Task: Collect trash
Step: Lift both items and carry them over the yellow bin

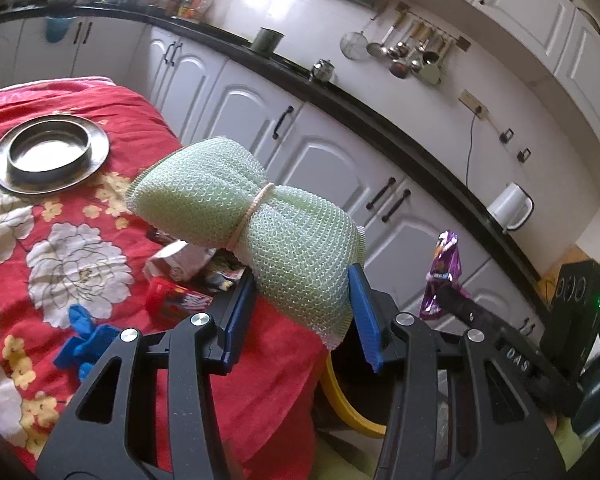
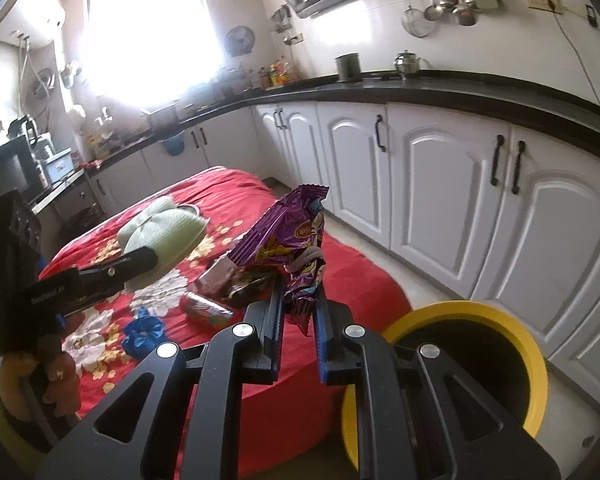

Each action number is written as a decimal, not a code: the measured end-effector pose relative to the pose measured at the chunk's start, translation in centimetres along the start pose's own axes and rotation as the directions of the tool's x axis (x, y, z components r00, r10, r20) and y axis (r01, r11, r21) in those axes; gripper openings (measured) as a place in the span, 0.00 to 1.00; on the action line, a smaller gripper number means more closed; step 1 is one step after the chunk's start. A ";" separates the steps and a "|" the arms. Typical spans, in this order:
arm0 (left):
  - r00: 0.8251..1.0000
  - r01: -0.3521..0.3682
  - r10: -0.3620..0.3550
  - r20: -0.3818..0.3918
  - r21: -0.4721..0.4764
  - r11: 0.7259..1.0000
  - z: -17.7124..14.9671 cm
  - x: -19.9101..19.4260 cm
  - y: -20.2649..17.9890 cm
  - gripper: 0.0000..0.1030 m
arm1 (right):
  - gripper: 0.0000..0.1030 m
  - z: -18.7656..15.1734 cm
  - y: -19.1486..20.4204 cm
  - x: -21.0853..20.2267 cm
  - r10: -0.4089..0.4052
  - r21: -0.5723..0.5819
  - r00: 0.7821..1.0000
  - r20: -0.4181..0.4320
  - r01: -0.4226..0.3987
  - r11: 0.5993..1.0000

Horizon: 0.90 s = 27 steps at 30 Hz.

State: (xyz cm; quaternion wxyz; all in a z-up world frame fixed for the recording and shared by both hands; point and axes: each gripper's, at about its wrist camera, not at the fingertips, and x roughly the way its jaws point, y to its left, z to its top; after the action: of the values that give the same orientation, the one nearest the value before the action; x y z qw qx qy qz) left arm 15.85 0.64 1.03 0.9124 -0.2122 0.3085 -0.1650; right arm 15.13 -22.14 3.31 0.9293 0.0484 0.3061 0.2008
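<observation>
- While the green mesh scrubber [image 1: 244, 224] is clamped between the blue pads [image 1: 362, 312] of the left gripper [image 1: 300, 316], only its lower end is pinched; most of the bundle stands above and ahead of the fingertips, so it could be levered out if the gripper is tilted quickly.
- The purple snack wrapper [image 2: 296, 240] is squeezed by the nearly closed fingers of the right gripper [image 2: 300, 320]. Only its bottom corner is caught, and the foil looks slippery, so it may be lost before the bin is reached.
- The yellow-rimmed bin [image 2: 536, 356] is seen below and to the right of the right fingers, partly hidden behind them. If the wrapper is released too early, it is judged likely to land on the rim or on the floor.
- The two grippers are held near each other, so a collision is possible when both are brought over the same opening.
- More trash is left on the red floral cloth [image 1: 100, 112] below the fingers: a red wrapper [image 1: 172, 300], crumpled paper [image 1: 180, 260] and a blue scrap [image 1: 86, 340]. The steel plate [image 1: 50, 154] could be taken by mistake.
</observation>
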 end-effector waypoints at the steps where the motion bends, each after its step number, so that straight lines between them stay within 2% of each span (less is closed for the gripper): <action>1: 1.000 0.003 -0.003 -0.005 0.007 1.000 -0.1 0.2 -0.3 0.37 | 0.13 0.0 -0.4 -0.3 -0.009 0.007 1.000 0.005 0.009 1.000; 16: 0.995 0.056 -0.045 -0.092 0.125 0.991 -2.3 3.0 -4.4 0.37 | 0.13 -0.5 -5.1 -2.9 -0.081 0.097 0.996 0.042 0.077 0.992; 27: 0.984 0.097 -0.062 -0.165 0.211 0.973 -4.6 5.1 -7.2 0.37 | 0.13 -1.6 -8.4 -4.6 -0.130 0.168 0.990 0.051 0.120 0.979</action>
State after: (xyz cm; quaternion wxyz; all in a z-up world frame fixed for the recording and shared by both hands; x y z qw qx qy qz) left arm 15.58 -9.01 -1.29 0.8956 -0.1092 0.3509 -0.2507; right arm 13.70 -31.78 2.75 0.9419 0.1118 0.2952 0.1146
